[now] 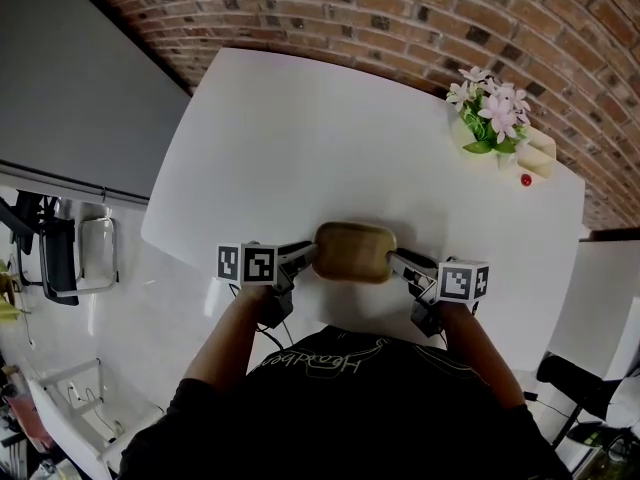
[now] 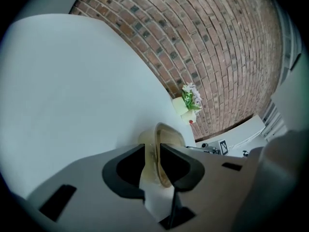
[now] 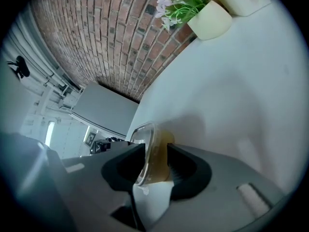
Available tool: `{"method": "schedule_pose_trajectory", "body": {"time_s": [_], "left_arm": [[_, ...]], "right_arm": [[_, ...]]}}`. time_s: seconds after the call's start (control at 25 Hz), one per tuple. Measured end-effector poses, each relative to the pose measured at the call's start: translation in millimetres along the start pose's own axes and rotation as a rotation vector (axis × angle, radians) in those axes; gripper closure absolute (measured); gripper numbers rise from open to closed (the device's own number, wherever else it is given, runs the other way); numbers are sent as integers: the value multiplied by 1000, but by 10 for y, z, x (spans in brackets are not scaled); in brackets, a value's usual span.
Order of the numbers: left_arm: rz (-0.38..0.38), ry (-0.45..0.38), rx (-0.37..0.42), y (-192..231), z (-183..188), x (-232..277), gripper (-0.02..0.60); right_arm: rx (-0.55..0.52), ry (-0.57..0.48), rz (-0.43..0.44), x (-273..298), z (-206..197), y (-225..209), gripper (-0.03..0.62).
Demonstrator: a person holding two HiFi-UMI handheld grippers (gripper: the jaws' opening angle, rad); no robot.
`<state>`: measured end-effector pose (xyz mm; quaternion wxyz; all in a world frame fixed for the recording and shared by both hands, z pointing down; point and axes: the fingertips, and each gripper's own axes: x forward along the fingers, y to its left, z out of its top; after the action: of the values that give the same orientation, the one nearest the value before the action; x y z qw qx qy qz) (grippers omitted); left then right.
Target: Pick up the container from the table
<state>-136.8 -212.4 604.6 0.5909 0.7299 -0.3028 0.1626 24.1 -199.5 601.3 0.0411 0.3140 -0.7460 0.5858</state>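
Head view shows my left gripper (image 1: 305, 255) and right gripper (image 1: 398, 262) each clamped on opposite ends of the container (image 1: 354, 252); its long axis runs between them, near the table (image 1: 300, 148) edge.

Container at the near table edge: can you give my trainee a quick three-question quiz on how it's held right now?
1. True or false: the left tongs are shut on the container.
2. Where is the flowerpot? A) at the far right corner of the table, by the brick wall; B) on the floor; C) inside the container.
3. Fill in: in the head view, the right tongs clamp the container's ___ end.

Key: 1 true; 2 A; 3 right.
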Motion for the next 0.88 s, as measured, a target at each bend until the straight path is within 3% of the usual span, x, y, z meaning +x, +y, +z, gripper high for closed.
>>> {"method": "schedule_pose_trajectory", "body": {"time_s": [0.36,0.48,0.88], "left_arm": [[-6,-22,-36,19,-14,-1,486],[-7,-33,-37,-10,-16,7,521],[25,-64,-57,-11,-20,-60,529]], "right_arm": [[87,-26,42,13,-12,14,484],[112,-38,47,9,-8,2,490],[98,-47,48,39,-15,38,500]]}}
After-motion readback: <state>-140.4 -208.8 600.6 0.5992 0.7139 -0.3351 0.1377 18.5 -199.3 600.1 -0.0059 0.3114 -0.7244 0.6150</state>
